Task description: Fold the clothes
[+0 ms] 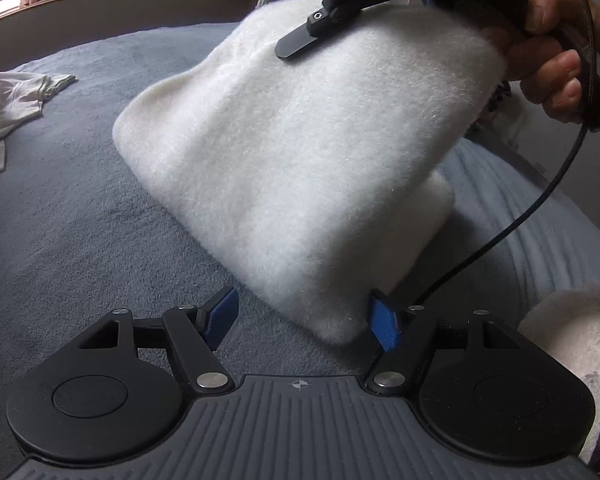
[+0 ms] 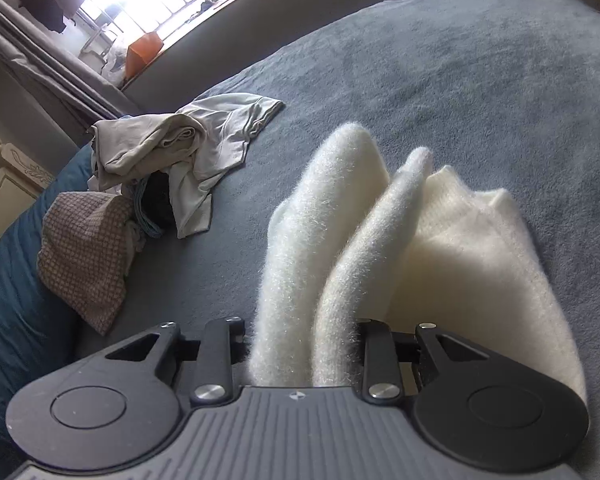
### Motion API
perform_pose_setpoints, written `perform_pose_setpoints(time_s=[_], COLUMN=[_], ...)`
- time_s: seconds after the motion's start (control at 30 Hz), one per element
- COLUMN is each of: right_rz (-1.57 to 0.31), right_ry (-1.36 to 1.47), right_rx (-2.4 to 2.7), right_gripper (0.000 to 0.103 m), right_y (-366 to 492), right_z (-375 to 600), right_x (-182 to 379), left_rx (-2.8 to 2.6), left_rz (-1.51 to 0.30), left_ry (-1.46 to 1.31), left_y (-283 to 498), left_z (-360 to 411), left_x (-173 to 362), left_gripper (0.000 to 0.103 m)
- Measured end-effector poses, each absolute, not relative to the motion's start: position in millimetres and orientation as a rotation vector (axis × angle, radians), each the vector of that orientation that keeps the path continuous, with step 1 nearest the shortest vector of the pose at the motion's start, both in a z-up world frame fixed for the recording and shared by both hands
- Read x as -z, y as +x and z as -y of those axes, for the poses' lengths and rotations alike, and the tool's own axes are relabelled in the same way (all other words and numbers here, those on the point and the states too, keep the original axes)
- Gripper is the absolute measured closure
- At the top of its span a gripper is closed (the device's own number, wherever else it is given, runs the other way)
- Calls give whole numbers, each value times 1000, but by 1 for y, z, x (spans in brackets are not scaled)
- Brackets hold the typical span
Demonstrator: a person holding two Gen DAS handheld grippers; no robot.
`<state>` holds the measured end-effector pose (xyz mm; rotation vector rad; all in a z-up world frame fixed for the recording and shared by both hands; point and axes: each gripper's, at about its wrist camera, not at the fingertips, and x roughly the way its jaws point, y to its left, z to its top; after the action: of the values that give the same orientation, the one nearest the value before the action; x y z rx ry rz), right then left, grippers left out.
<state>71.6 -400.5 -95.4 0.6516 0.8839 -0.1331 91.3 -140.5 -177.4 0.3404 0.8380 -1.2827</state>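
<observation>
On the grey-blue bed point(image 1: 80, 220), I hold a fluffy white sweater point(image 1: 300, 168) half lifted off the cover. My right gripper point(image 2: 304, 344) is clamped on a thick bunch of its folds: the fuzzy layers fill the narrow gap between the jaws and rise out past them. Seen from my left wrist camera, that gripper point(image 1: 300, 46) comes in from above the sweater, one black finger lying over its top edge, my right hand point(image 1: 552, 60) wrapped around the handle beside a black cable point(image 1: 540, 204). The sweater hangs from there down to the bed, its lower fold still resting on the cover. My left gripper point(image 1: 304, 320) stands wide at the sweater's near corner: the right blue pad point(image 1: 384, 324) touches the fuzz, the left pad point(image 1: 222, 316) is clear of it, and nothing is pinched. Left of the sweater, well apart, lie a crumpled pale shirt point(image 2: 196, 144) and a checked cloth point(image 2: 84, 248) on the bed.
</observation>
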Motion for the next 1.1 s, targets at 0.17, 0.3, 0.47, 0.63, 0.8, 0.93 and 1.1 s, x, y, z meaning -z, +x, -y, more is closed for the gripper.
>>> perform_pose_setpoints(time_s=[0.17,0.3,0.47,0.63,0.8,0.93,1.1], right_rz=[-939,-964,-923,-921,-874,-878,-861], right_ry=[463,377,250,337,314,334,356], right_rx=[127,100,31,36,-2,-14,-33], right_gripper=[73,73,73,73,73,73,73], right_y=[62,56,45,31,23,22,18], right_z=[410,418,427,457,465,474,479], right_x=[106,112,120,152,146,152,157], left_rx=[1280,1309,1351,1378,1369,1418,1516], left_rz=[-857,-869,-932,-927,-822,-682,-590], left_ry=[369,356,296,182,139,174,239], left_y=[90,90,104,124,137,126,98], left_z=[150,150,143,125,130,151,183], left_x=[185,183,184,167,147,133,144], left_gripper=[34,34,34,34,34,34,34])
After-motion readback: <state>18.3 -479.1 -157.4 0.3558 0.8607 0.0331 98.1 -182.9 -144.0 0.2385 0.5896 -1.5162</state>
